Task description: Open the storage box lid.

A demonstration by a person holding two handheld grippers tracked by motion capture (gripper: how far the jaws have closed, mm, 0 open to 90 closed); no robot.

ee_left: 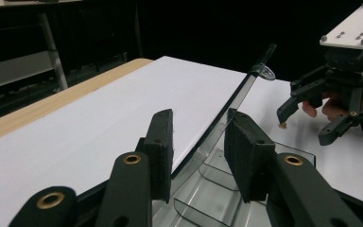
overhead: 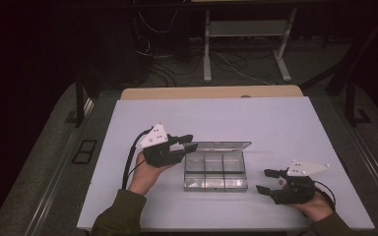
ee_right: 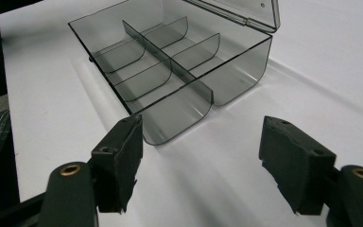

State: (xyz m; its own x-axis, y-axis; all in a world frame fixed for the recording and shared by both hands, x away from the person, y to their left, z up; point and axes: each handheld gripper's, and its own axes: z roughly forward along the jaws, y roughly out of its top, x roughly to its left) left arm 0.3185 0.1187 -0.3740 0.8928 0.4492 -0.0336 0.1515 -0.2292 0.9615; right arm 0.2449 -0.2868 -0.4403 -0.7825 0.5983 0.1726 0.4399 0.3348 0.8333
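Clear lid (ee_left: 227,116) standing on edge between left gripper (ee_left: 198,151) pads, not pressed; right gripper (ee_left: 307,124) open near table's (ee_left: 99,118) far edge.

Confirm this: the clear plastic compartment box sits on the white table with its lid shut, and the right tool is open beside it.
Wrong on the lid: the clear plastic compartment box has its lid raised open, as the right gripper view shows. It does sit on the white table, with the right tool open beside it.

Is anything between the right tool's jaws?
No. In the right gripper view the right tool stands open over bare table, short of the clear box.
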